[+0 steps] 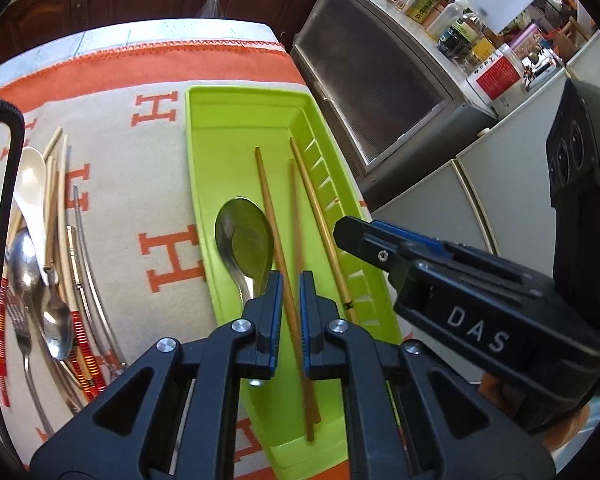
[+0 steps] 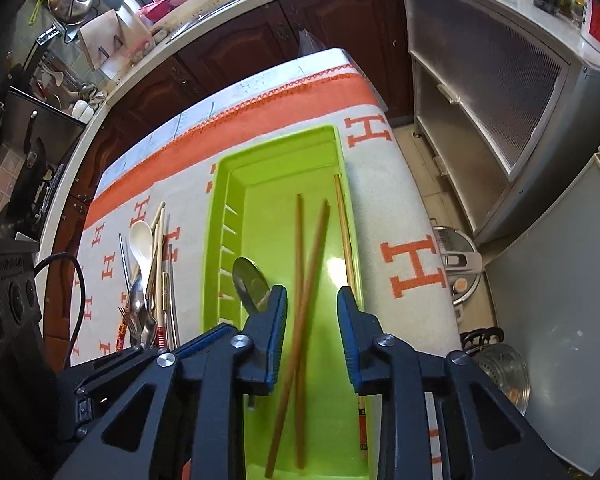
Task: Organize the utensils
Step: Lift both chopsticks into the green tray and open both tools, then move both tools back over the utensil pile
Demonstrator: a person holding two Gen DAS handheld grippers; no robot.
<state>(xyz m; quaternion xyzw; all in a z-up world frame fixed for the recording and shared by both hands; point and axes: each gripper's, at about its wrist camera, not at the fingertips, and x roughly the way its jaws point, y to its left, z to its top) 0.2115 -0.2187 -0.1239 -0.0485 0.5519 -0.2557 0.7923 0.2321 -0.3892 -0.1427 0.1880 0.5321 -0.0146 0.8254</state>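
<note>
A lime green tray (image 1: 236,120) (image 2: 276,168) lies on an orange and beige cloth. In it lie a metal spoon (image 1: 244,236) (image 2: 250,280) and three wooden chopsticks (image 1: 278,248) (image 2: 314,256). My left gripper (image 1: 290,284) hovers low over the tray with its jaws slightly apart on either side of the crossed chopsticks, not gripping them. My right gripper (image 2: 311,300) is open above the same chopsticks; its body shows in the left wrist view (image 1: 440,276). A pile of loose utensils (image 1: 48,248) (image 2: 148,280) lies on the cloth left of the tray.
The pile holds a white spoon (image 1: 30,188), metal spoons, a fork and several chopsticks. A grey cabinet (image 1: 380,92) stands right of the table. A rice cooker (image 2: 458,264) sits on the floor. A black cable (image 1: 4,208) runs at the left.
</note>
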